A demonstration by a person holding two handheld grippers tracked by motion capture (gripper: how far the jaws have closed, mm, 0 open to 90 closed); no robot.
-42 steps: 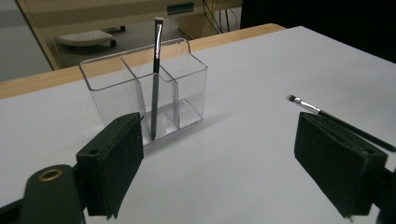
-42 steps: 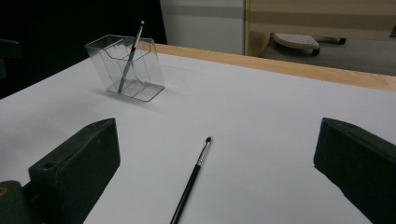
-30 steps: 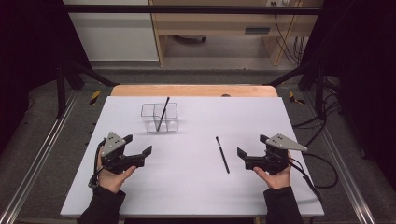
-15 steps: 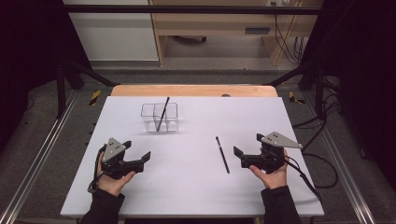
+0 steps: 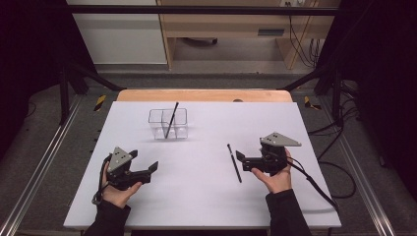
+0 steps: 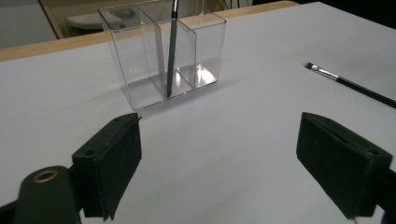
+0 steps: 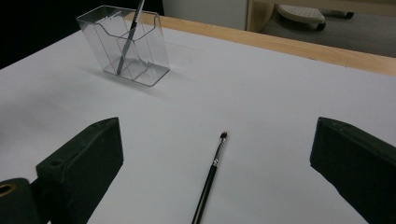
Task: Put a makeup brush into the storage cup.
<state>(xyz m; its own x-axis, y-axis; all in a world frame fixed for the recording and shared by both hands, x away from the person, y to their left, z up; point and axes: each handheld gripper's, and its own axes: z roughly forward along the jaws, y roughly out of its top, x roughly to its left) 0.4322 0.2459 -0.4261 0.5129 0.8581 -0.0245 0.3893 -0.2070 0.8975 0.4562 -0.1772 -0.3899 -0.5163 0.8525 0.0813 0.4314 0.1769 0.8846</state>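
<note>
Brush [image 5: 234, 162] is lying flat on the white table [image 5: 206, 196], a slim black makeup-type one with a silver ferrule, bristle end pointing toward the clear organizer [image 5: 168, 123]. It sits well apart from the organizer, off to the near right of it. In the right gripper view the brush [image 7: 211, 178] runs up between the two black jaws but neither one touches it.

The organizer is a see-through plastic box split into compartments. One dark brush [image 6: 172, 46] stands in it, leaning against a divider, tip down in what looks like the middle compartment. The other compartments look bare.

Compared to a second ago, both hands have drifted. The right gripper [image 5: 244, 161] has slid in toward the brush, so its jaw tips are now just beside the handle, on the side away from the organizer's left edge. The left gripper [image 5: 150, 168] has dropped back toward the near edge, farther from the organizer than before. Brush and organizer haven't budged.

Right gripper is spread wide and released, holding nothing. The left gripper is the same, jaws wide apart over bare table, with the organizer straight ahead of it in its own view and the lying brush [image 6: 350, 85] off to the side.
</note>
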